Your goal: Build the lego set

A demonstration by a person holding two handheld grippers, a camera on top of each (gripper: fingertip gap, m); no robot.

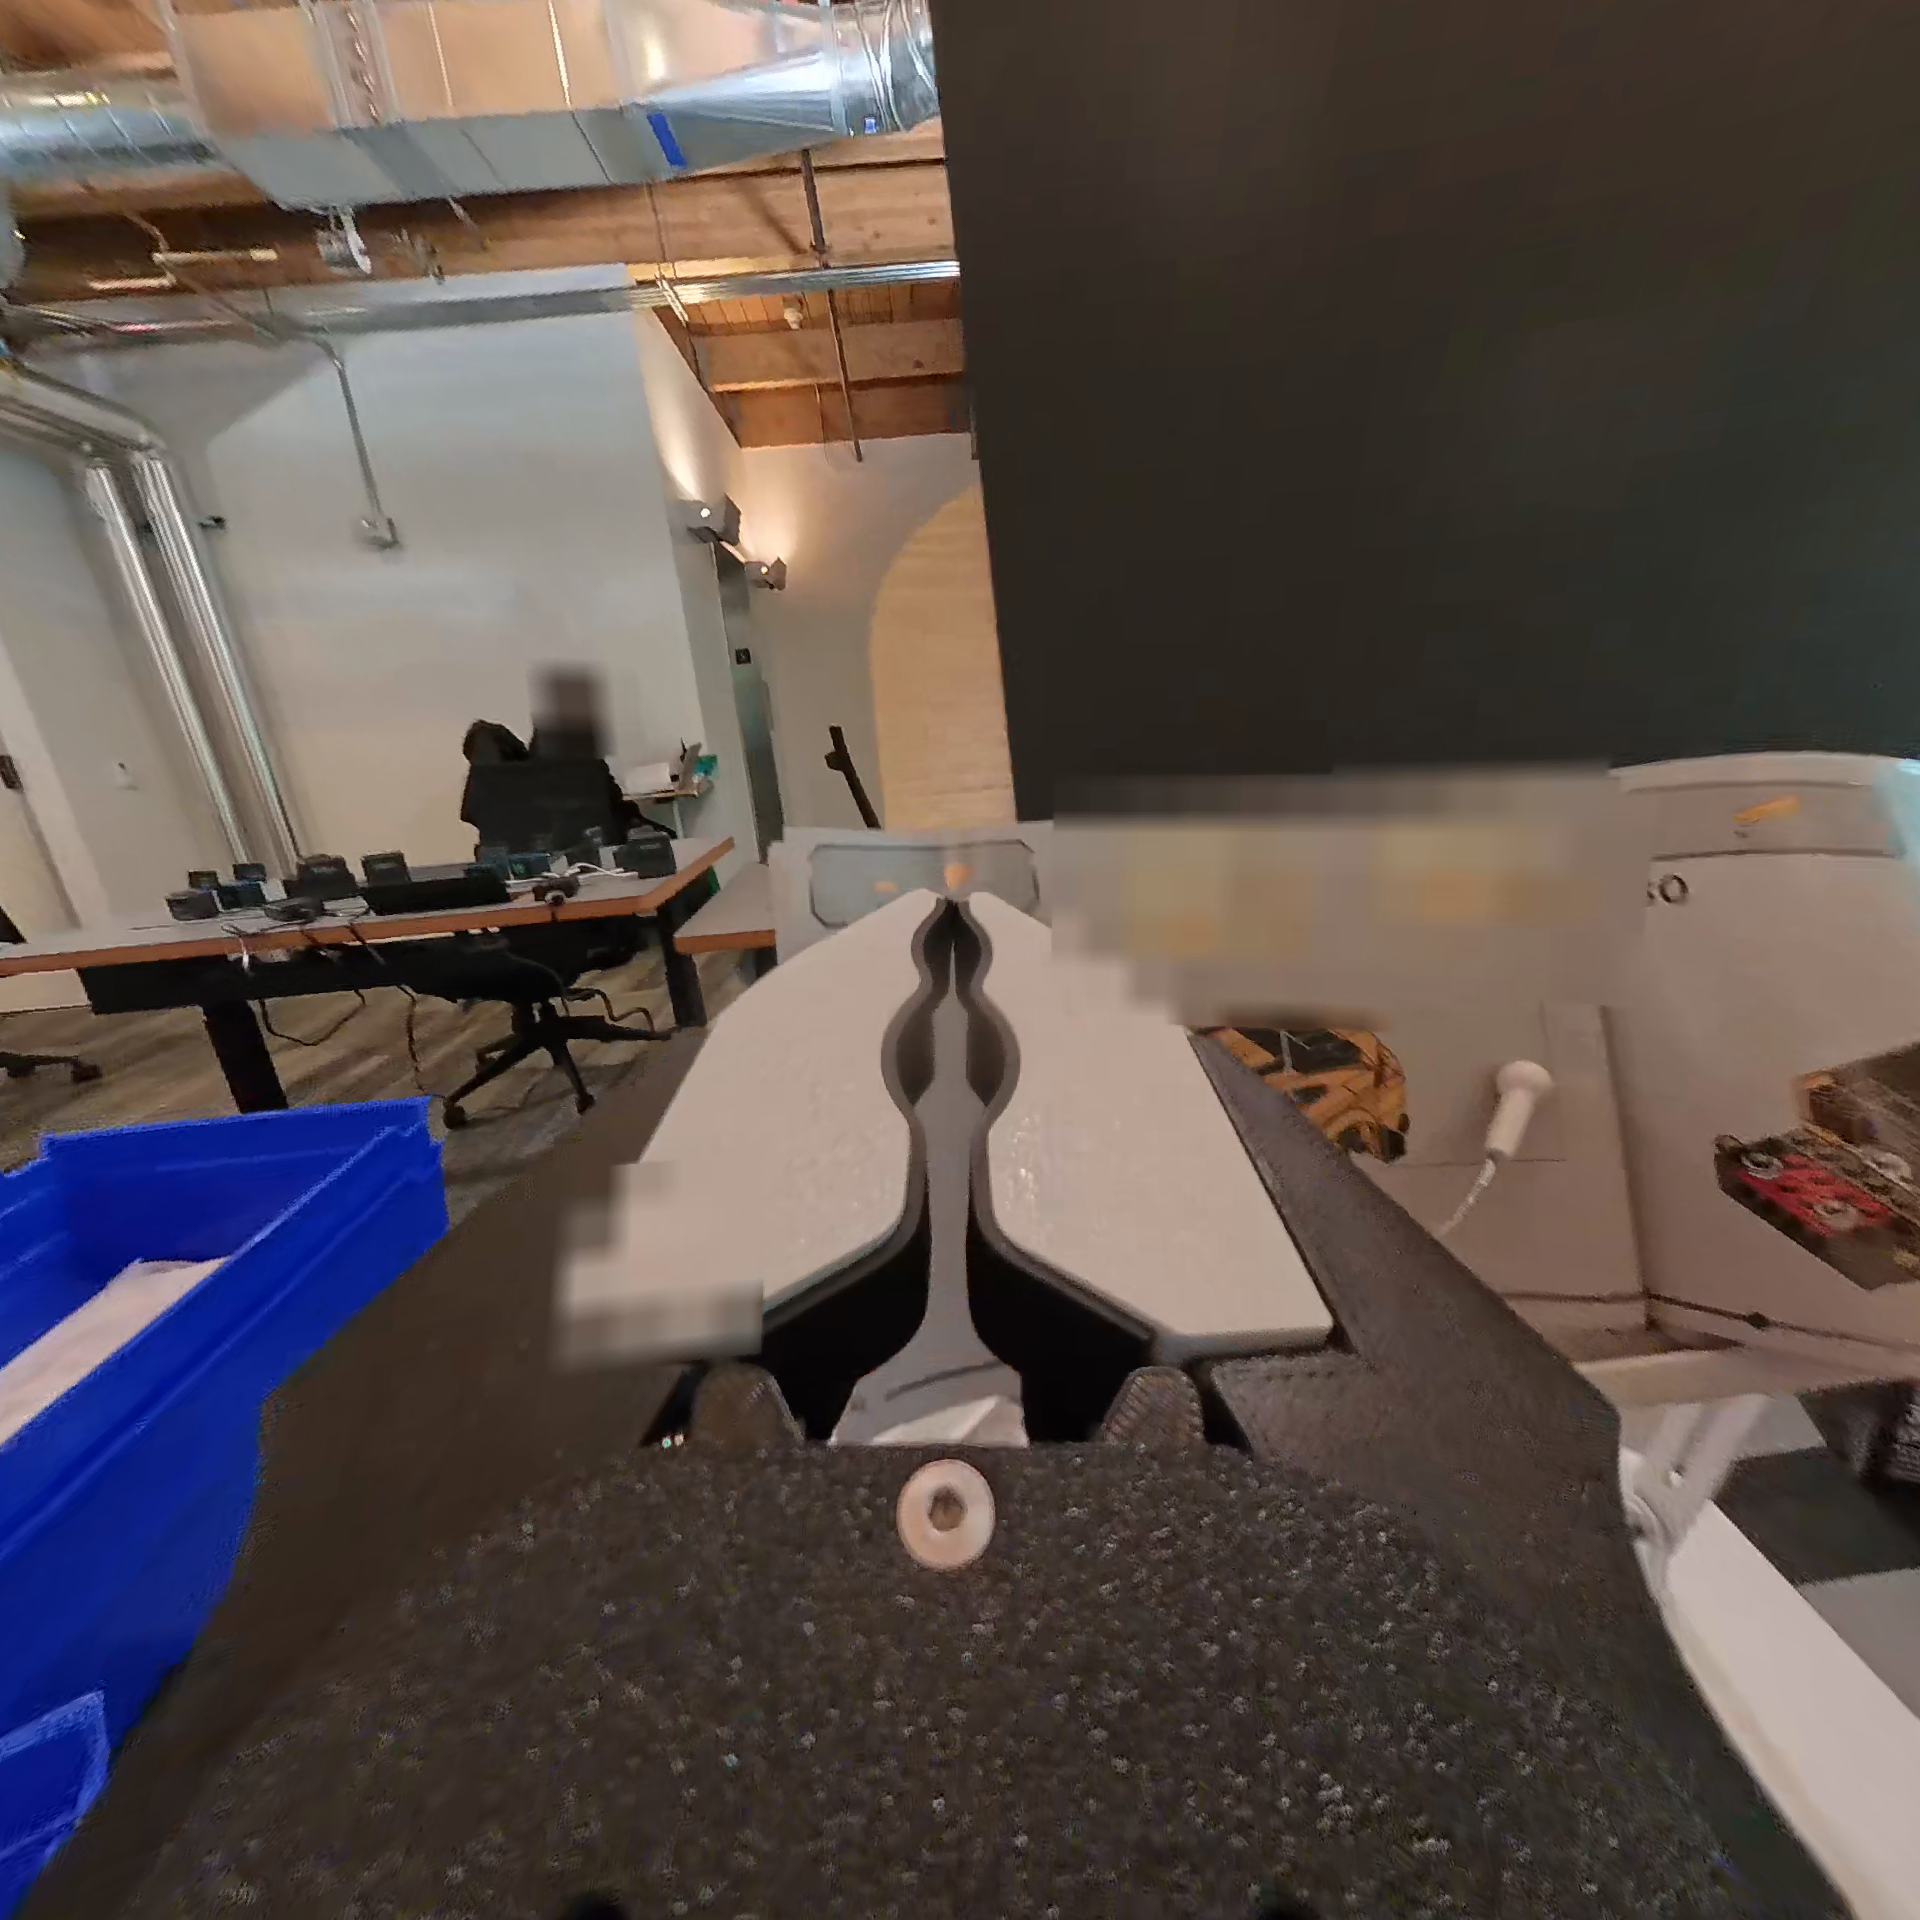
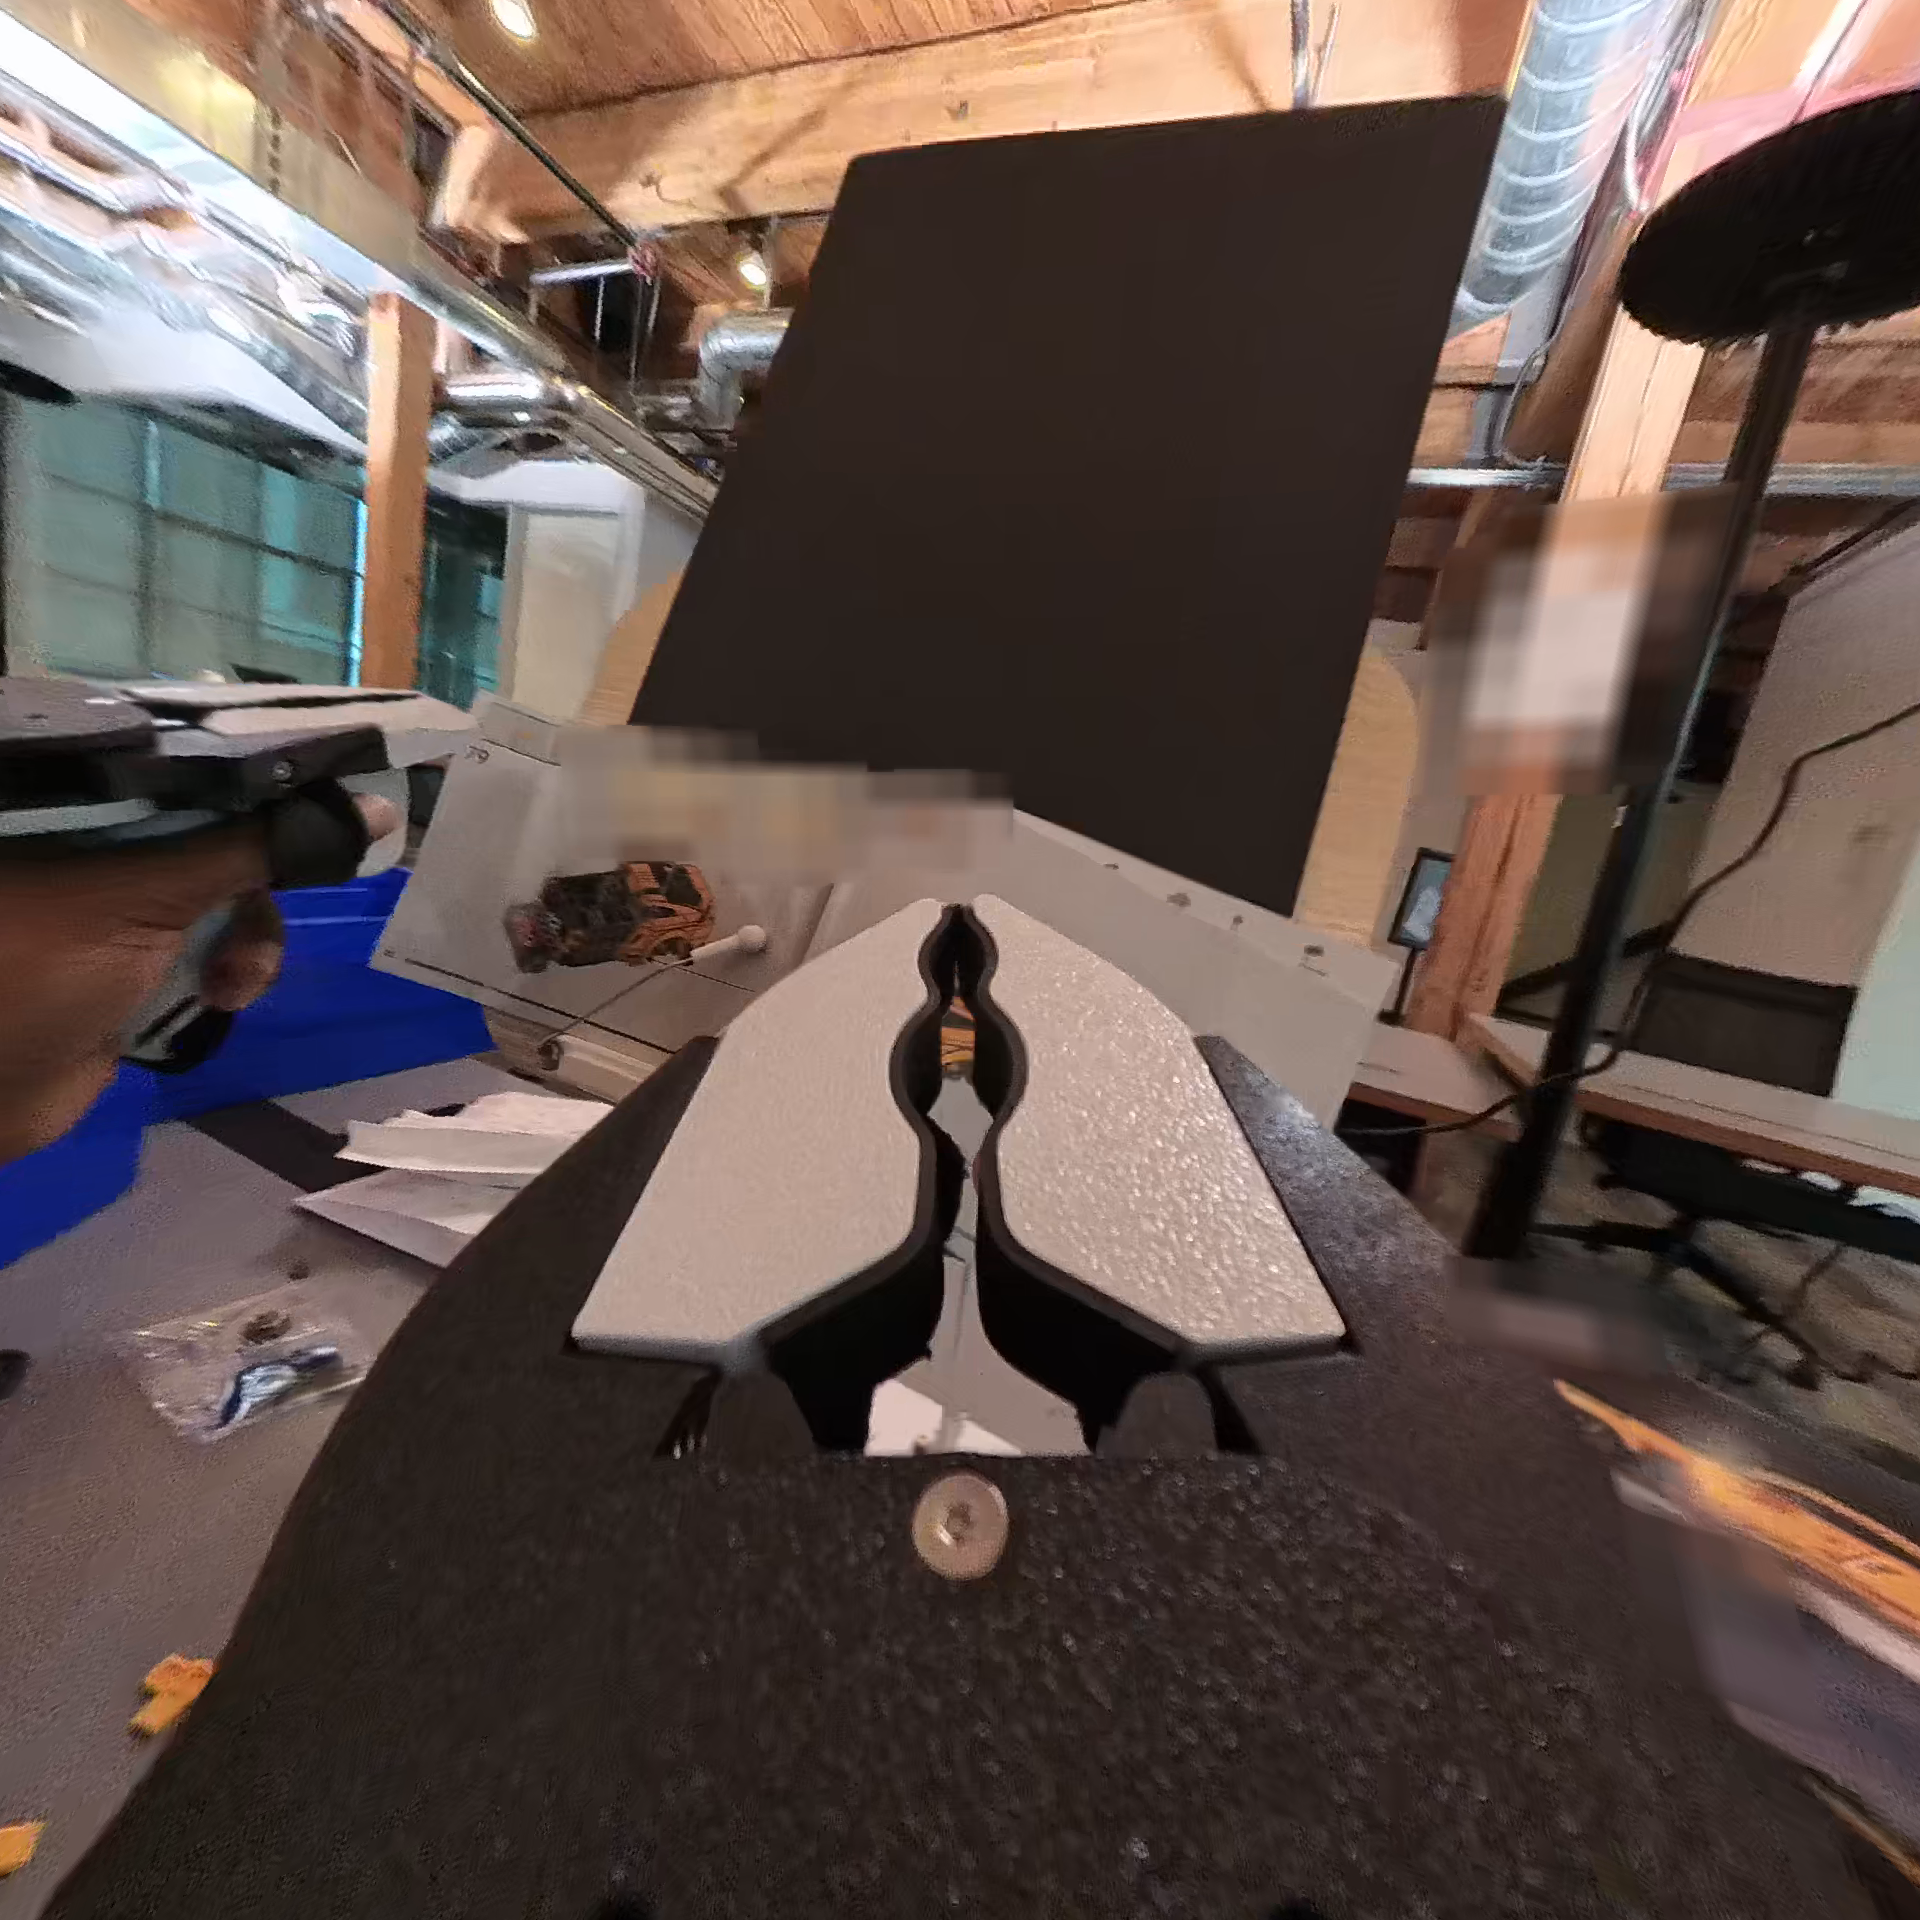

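Observation:
A grey cardboard box with a yellow and black car picture stands tilted in front of both grippers. A white bead on a string hangs on its face. My right gripper is shut, with its tips against the box's front face. I cannot tell whether any card is pinched. My left gripper is shut, with its tips at the box's end face. It also shows in the right wrist view, by the box's upper left corner and held by a hand. The box's front fills the right of the left wrist view.
A black board stands behind the box. A blue bin is at the left. Papers, a plastic bag of small parts and orange pieces lie on the grey table. A black stand is at the right. A person sits at a far desk. About 25 centimetres separates my left fingertips from my right.

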